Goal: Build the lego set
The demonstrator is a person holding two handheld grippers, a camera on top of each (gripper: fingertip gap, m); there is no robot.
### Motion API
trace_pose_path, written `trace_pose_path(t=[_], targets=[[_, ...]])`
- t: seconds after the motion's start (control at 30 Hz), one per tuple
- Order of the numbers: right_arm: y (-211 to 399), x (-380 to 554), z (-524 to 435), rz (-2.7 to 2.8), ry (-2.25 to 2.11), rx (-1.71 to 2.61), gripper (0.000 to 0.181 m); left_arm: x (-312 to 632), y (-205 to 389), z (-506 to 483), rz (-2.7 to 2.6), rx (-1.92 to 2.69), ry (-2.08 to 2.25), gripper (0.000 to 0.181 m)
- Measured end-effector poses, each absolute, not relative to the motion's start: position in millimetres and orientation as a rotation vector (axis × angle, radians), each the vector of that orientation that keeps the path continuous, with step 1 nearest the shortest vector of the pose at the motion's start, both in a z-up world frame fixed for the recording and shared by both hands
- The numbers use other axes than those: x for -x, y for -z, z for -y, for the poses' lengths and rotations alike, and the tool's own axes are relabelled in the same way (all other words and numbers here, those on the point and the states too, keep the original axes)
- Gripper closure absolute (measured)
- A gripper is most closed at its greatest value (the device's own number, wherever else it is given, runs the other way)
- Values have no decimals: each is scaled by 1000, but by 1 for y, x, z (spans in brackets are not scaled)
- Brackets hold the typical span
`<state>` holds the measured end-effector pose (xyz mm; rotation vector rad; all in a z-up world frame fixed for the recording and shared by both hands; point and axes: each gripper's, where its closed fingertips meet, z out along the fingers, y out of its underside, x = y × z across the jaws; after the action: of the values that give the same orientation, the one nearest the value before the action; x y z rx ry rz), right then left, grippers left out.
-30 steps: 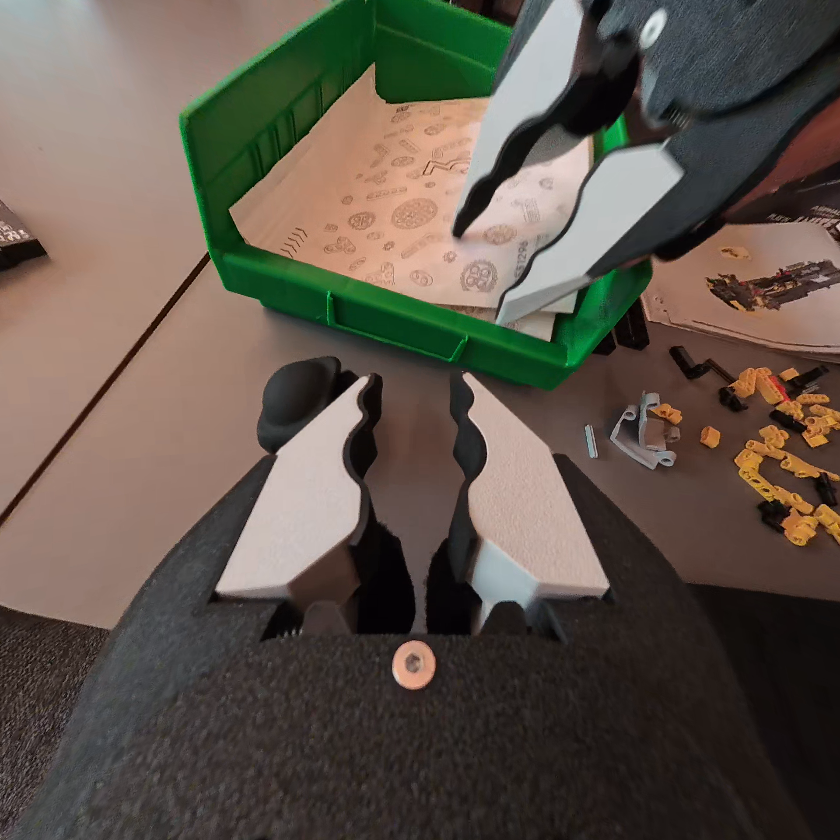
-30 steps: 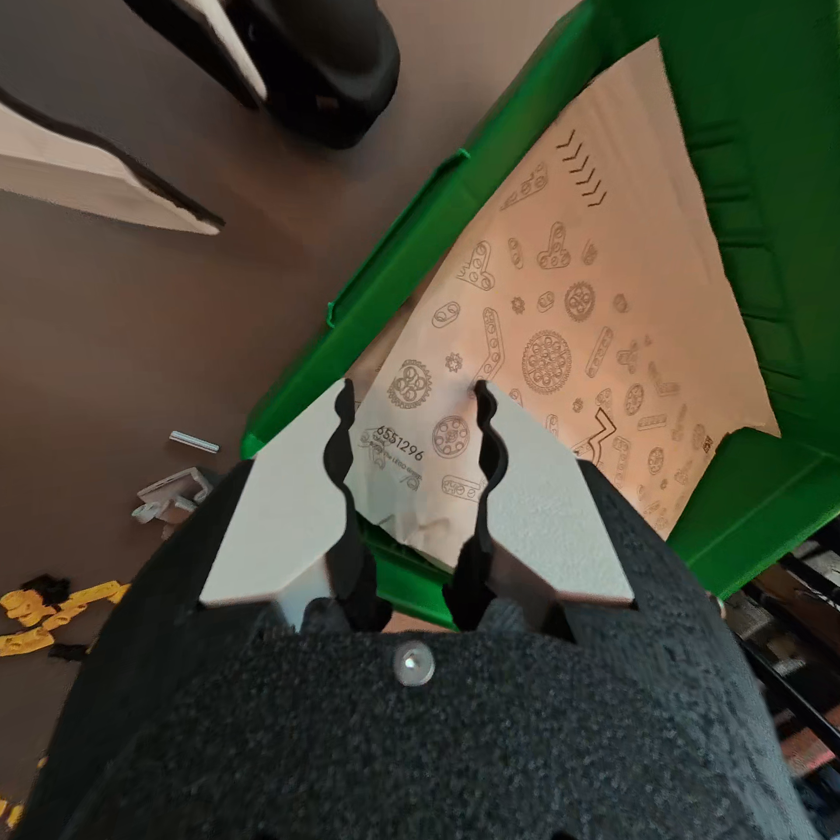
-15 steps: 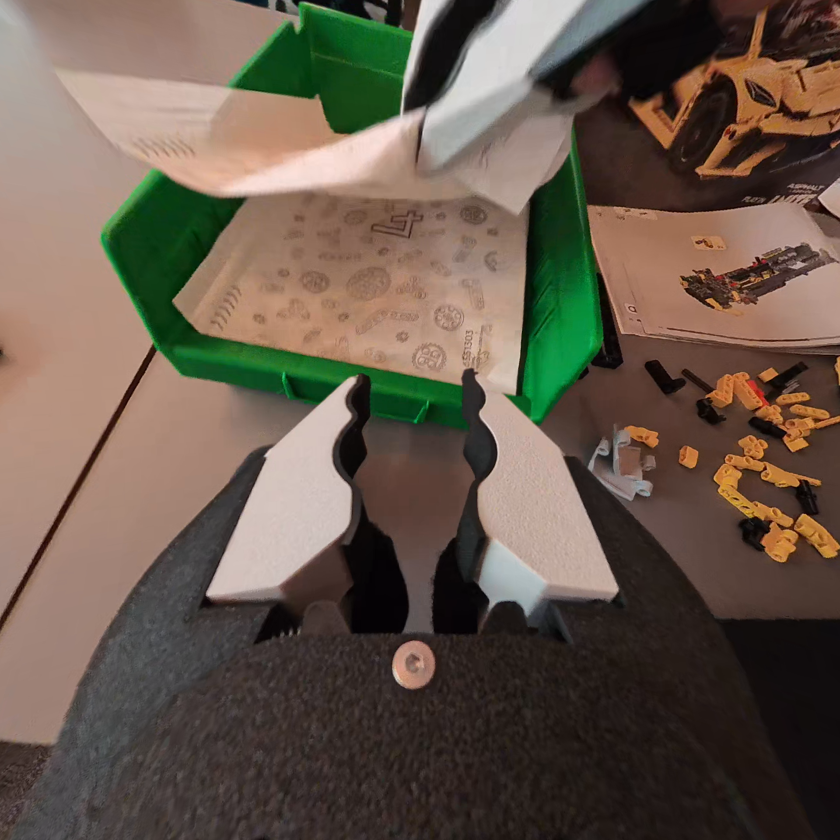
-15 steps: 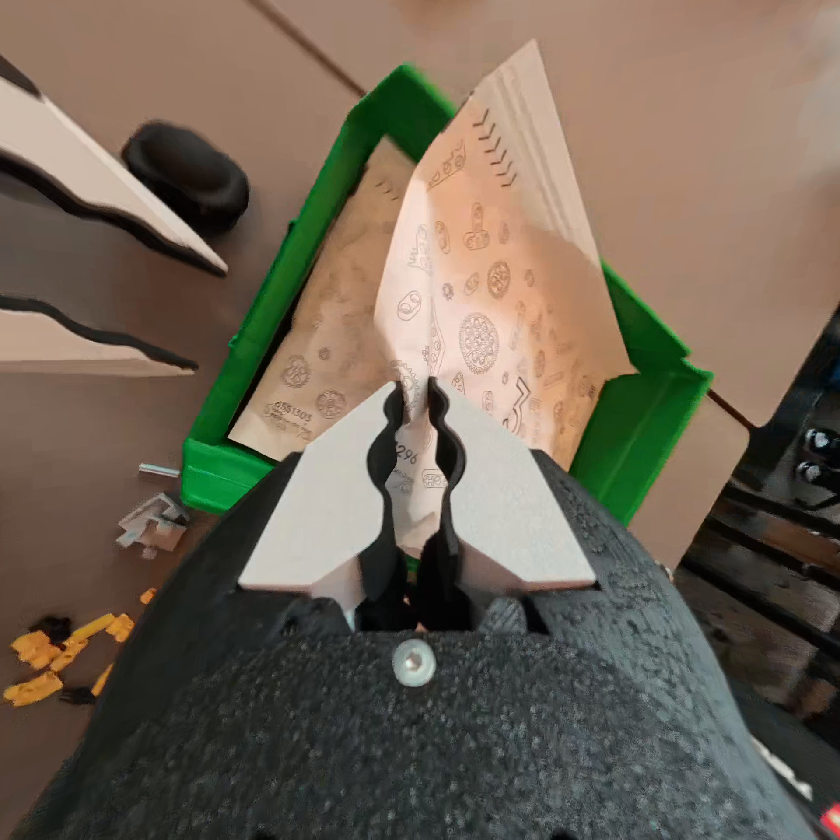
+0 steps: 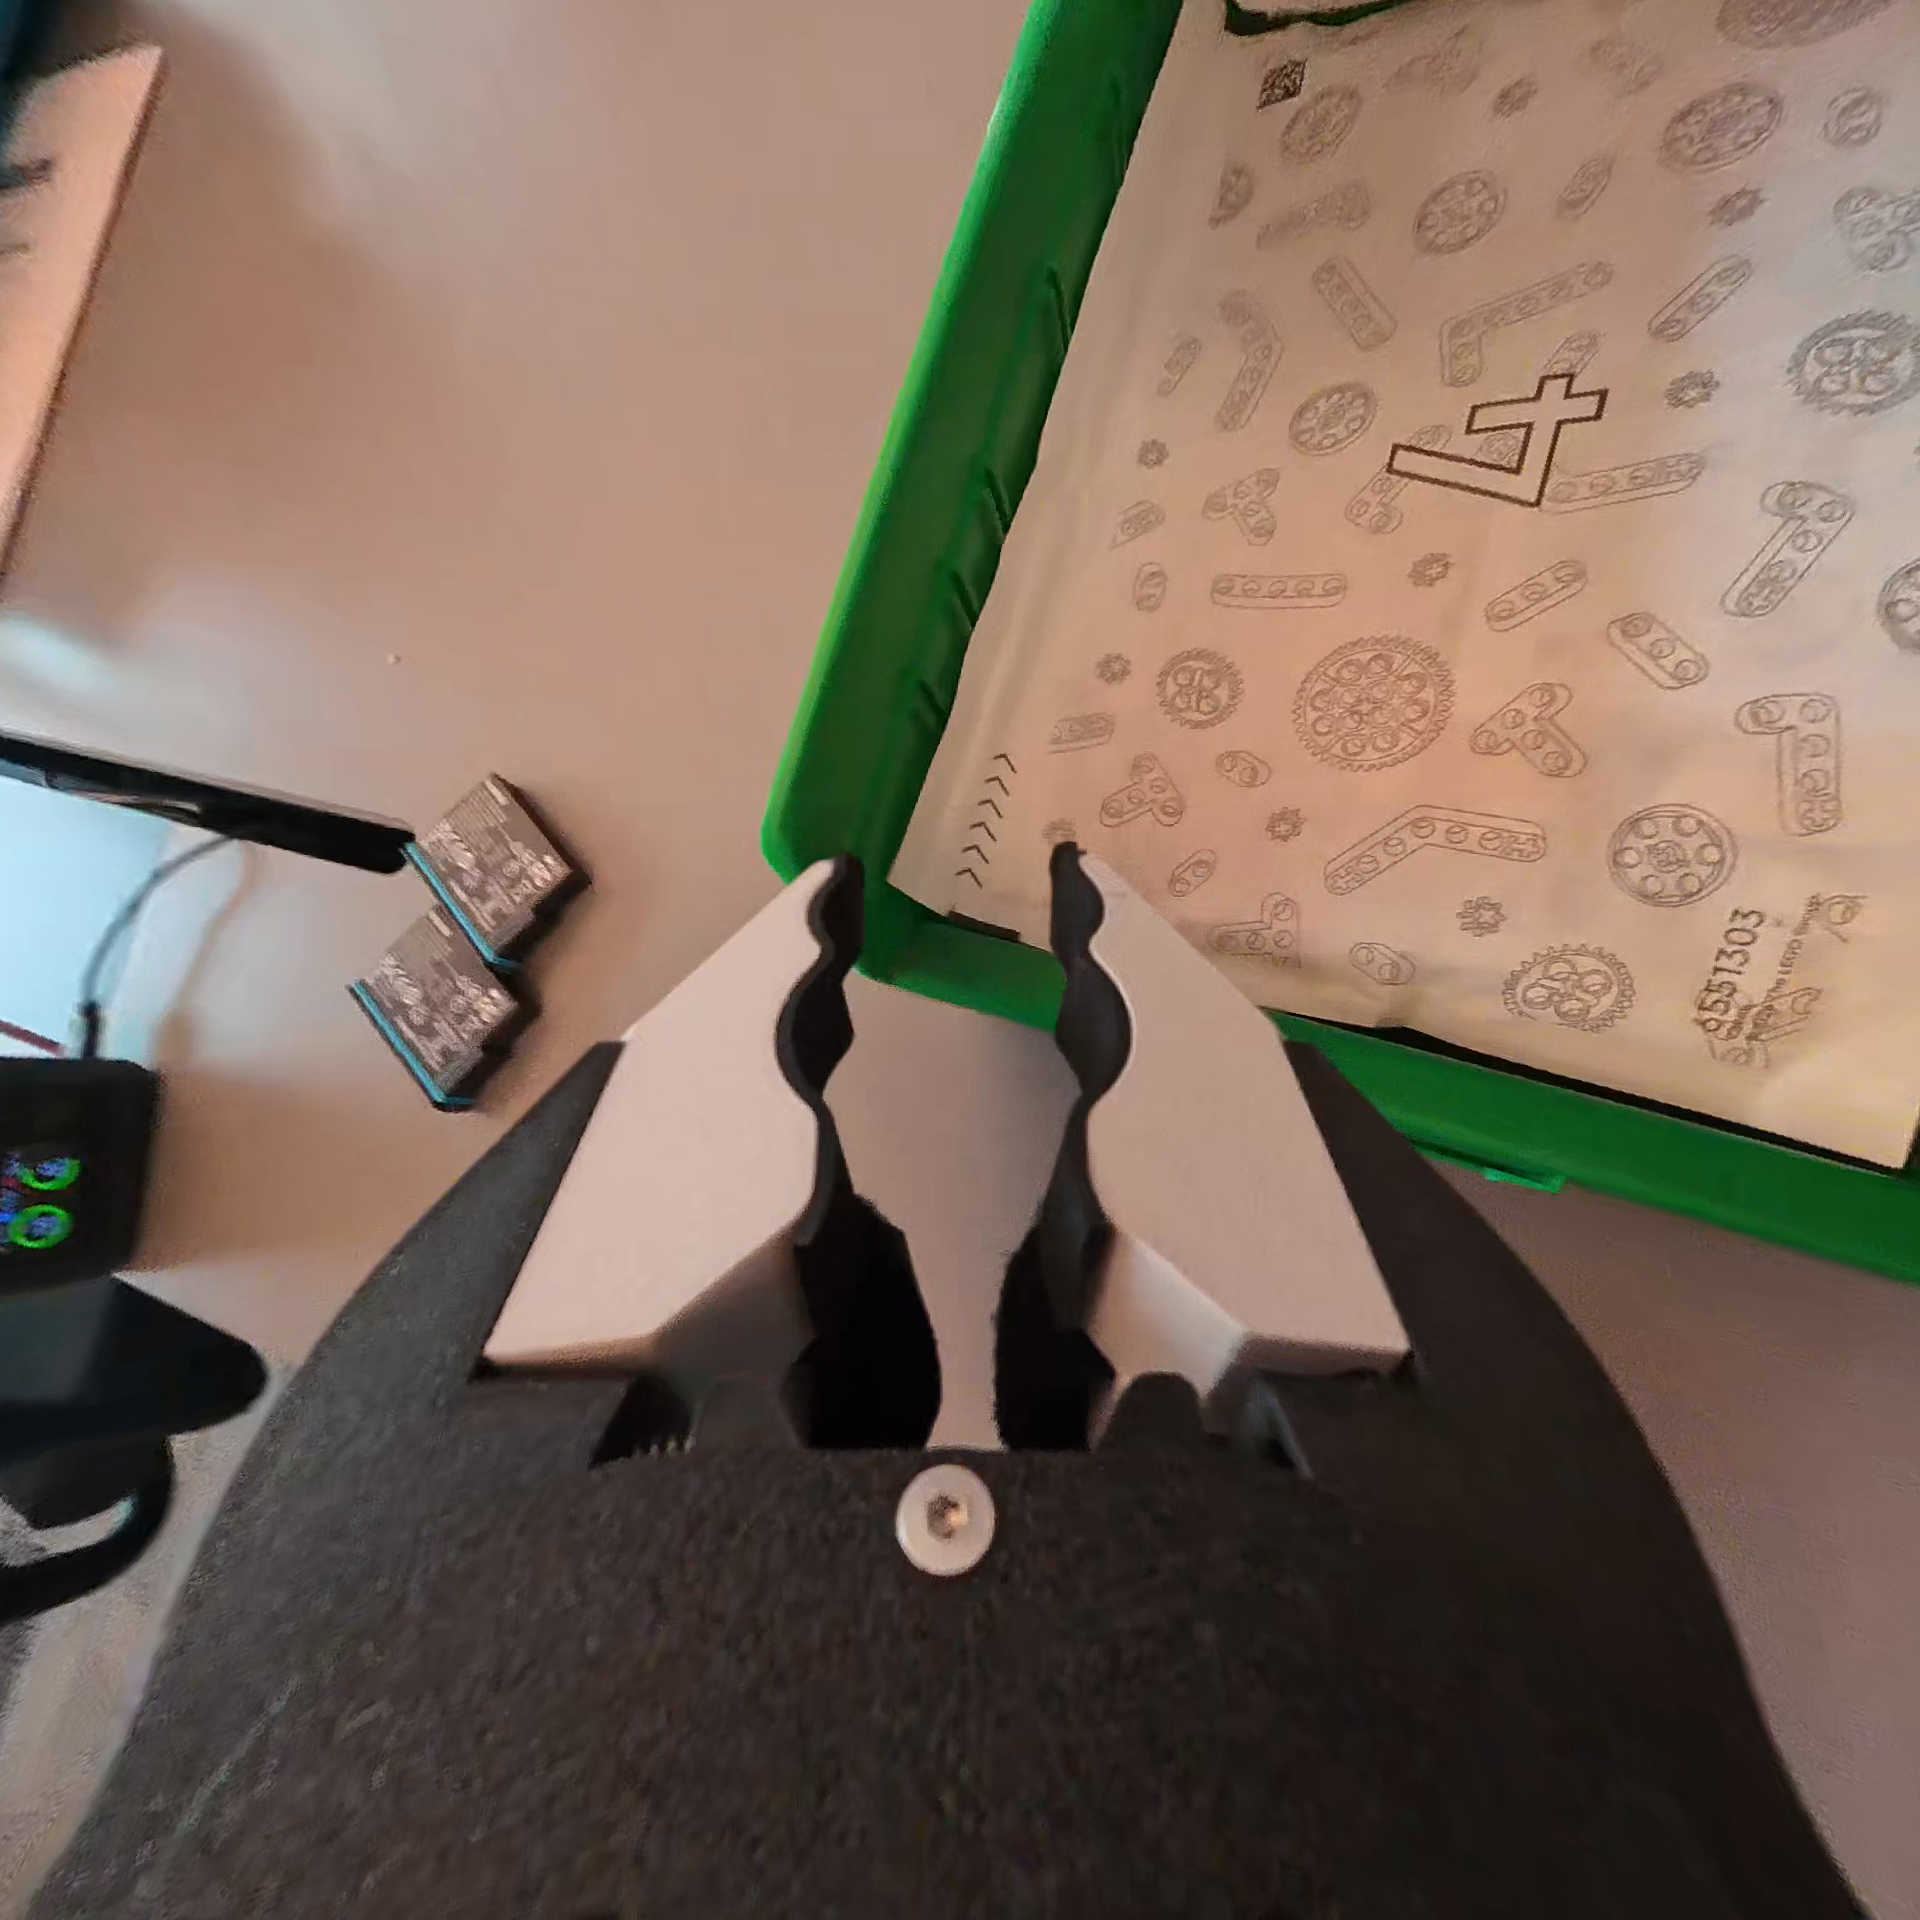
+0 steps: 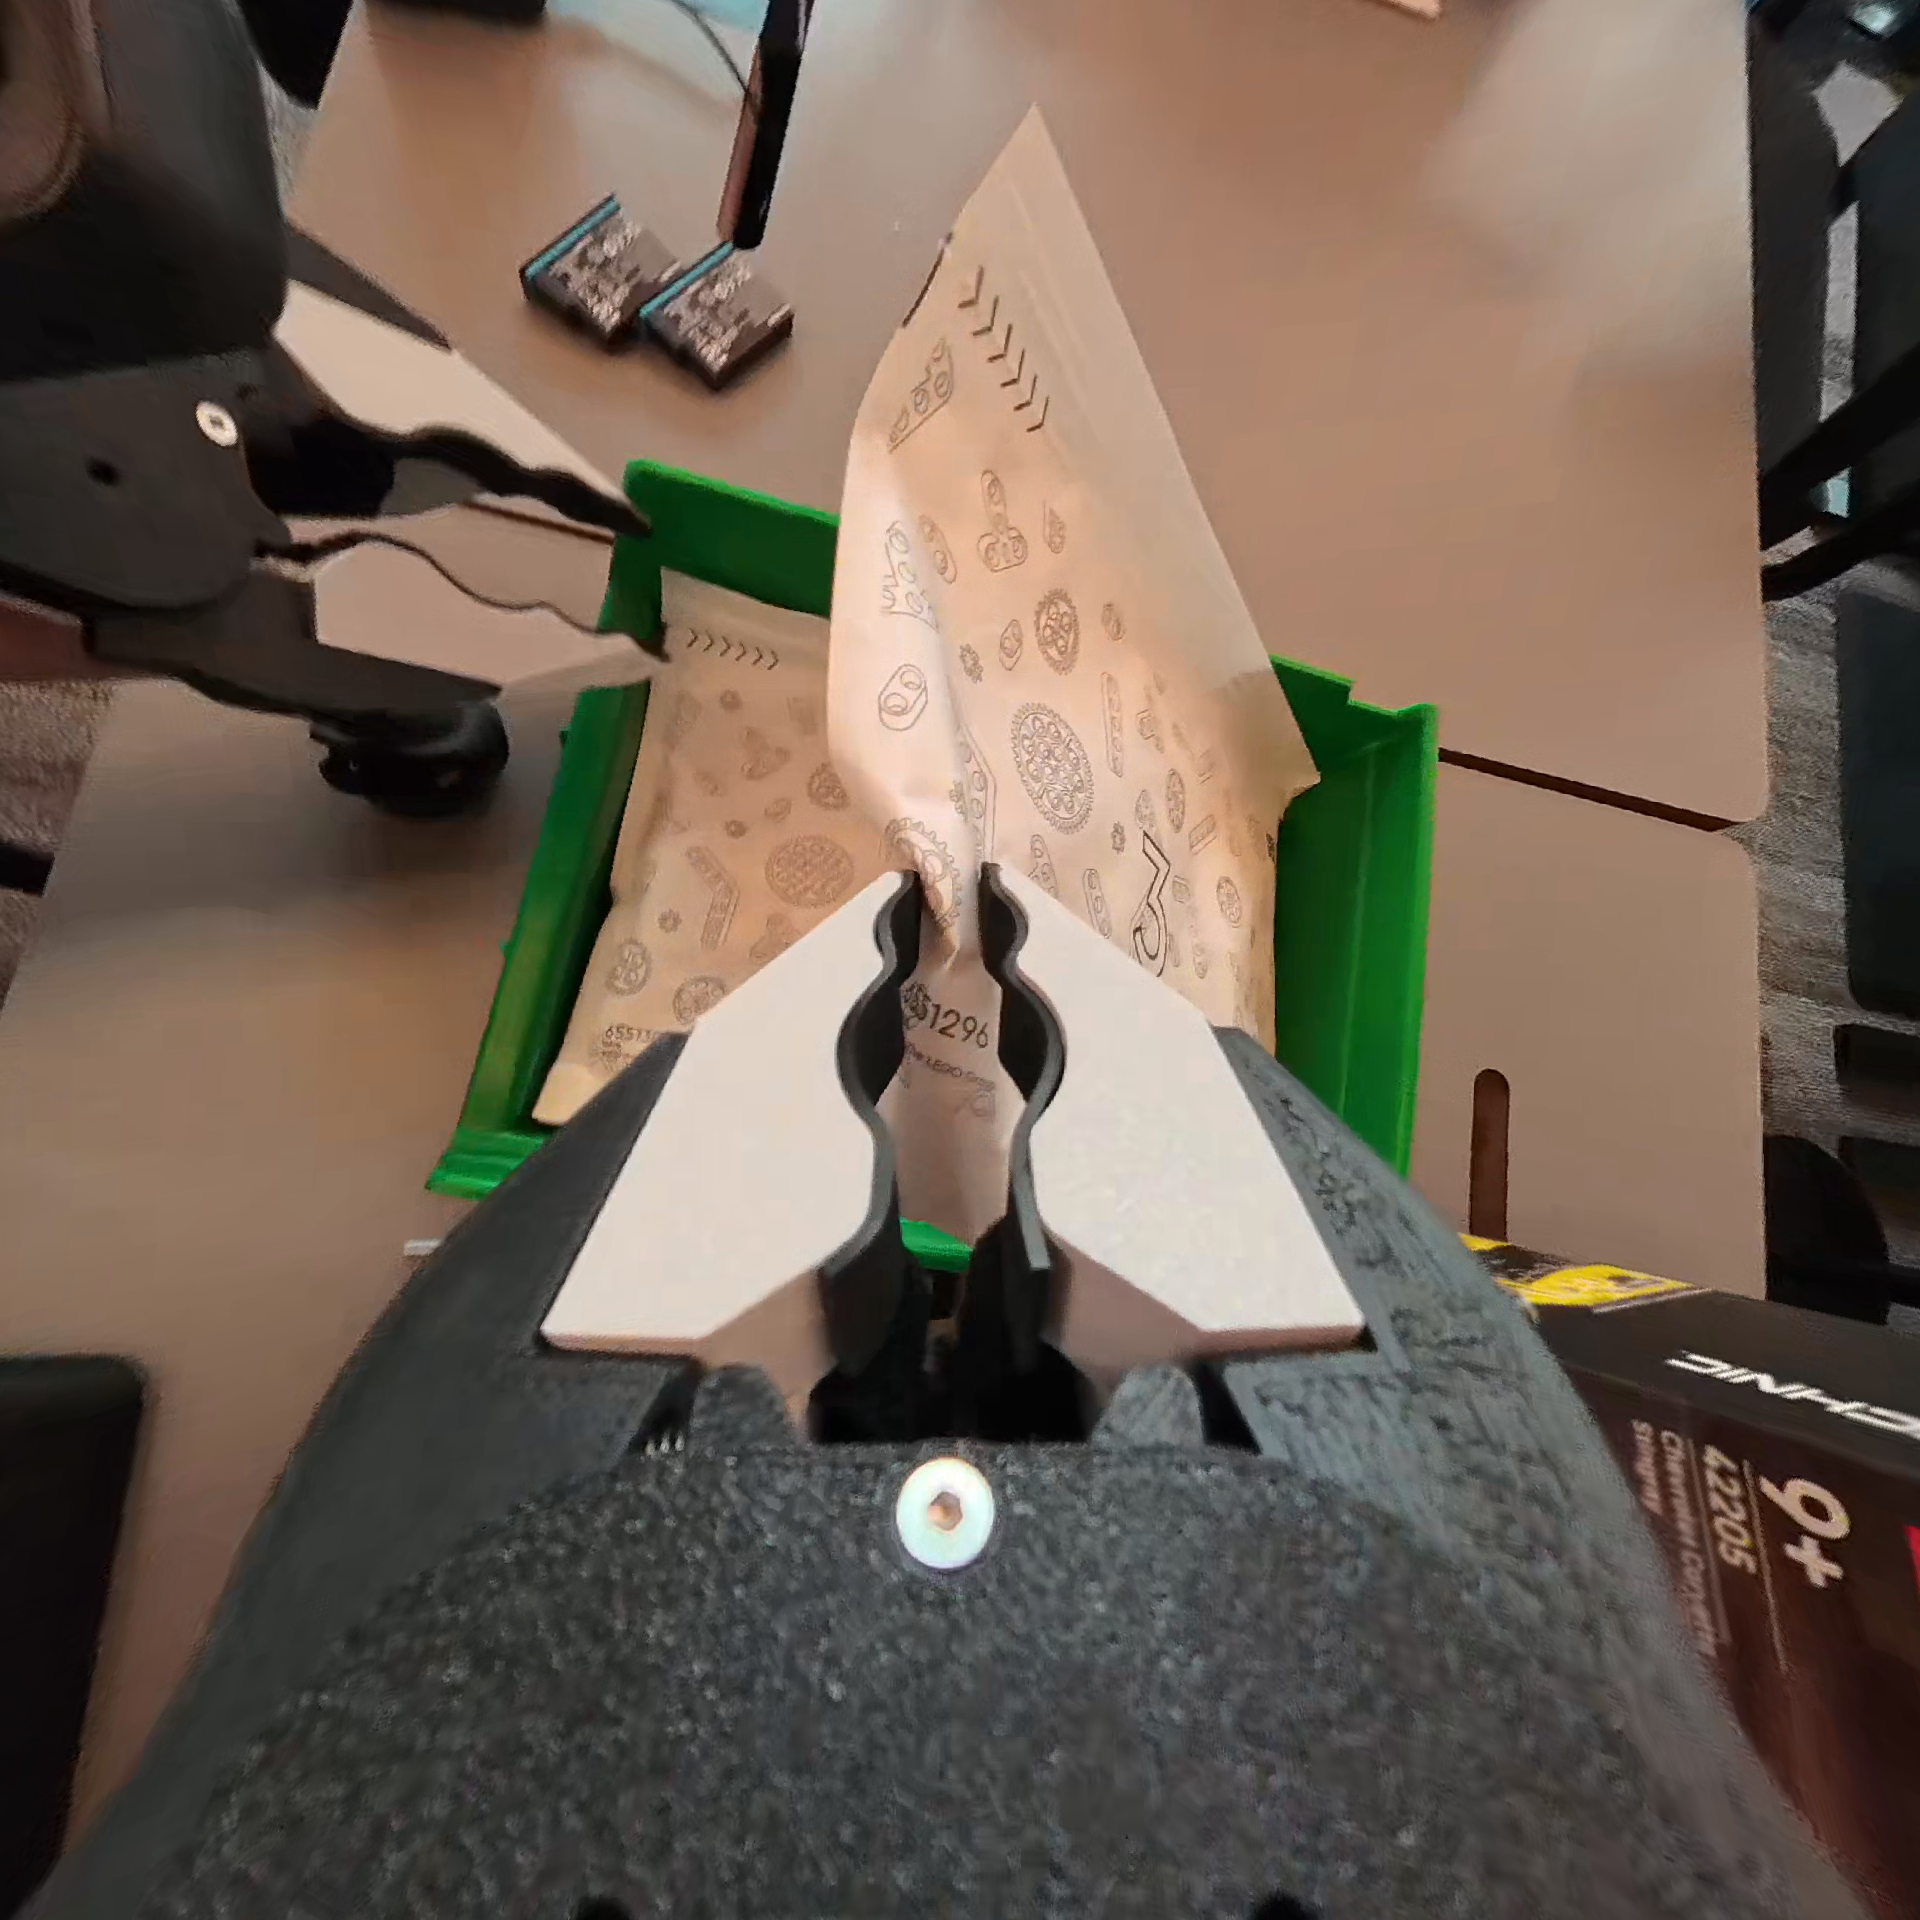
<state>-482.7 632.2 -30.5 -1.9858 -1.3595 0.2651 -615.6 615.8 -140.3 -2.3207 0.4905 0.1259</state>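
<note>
My right gripper point(image 6: 951, 883) pinches a paper parts bag point(image 6: 1029, 582) by its lower corner; the bag stands up in the centre of the right wrist frame, above the green bin point(image 6: 1361, 862). A second paper bag point(image 5: 1455, 582) lies flat inside the bin and fills the upper right of the left wrist frame. My left gripper point(image 5: 951, 868) has its fingers spread with nothing between them, and the tips are over the near corner of the bin wall point(image 5: 935, 582). Two small black battery packs point(image 5: 462, 935) lie on the beige table point(image 5: 468, 364) at the left of the frame. The dark set box point(image 6: 1745, 1455) shows at the lower right of the right wrist frame.
</note>
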Motion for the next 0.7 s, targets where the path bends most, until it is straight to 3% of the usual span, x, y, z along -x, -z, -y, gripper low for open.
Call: trace_pose_path(t=[0.03,0.2,0.3,0.47,0.6,0.7], targets=[[30,482,-632,1339,-280,1985,170,613,144,-614,-462,2334,-107,142],[38,485,-625,1331,-334,1985,170,614,162,-612,-302,2365,-77,144],[47,487,-616,1357,-368,1992,170,607,166,-613,-213,2355,11,134],[60,488,-598,1405,-510,1990,161,610,166,-624,-102,2309,25,147],[60,478,-586,1404,-623,1951,155,629,166,-630,-33,2252,-64,181],[54,459,-589,1329,-642,1931,155,629,166,-632,-68,2244,-50,181]])
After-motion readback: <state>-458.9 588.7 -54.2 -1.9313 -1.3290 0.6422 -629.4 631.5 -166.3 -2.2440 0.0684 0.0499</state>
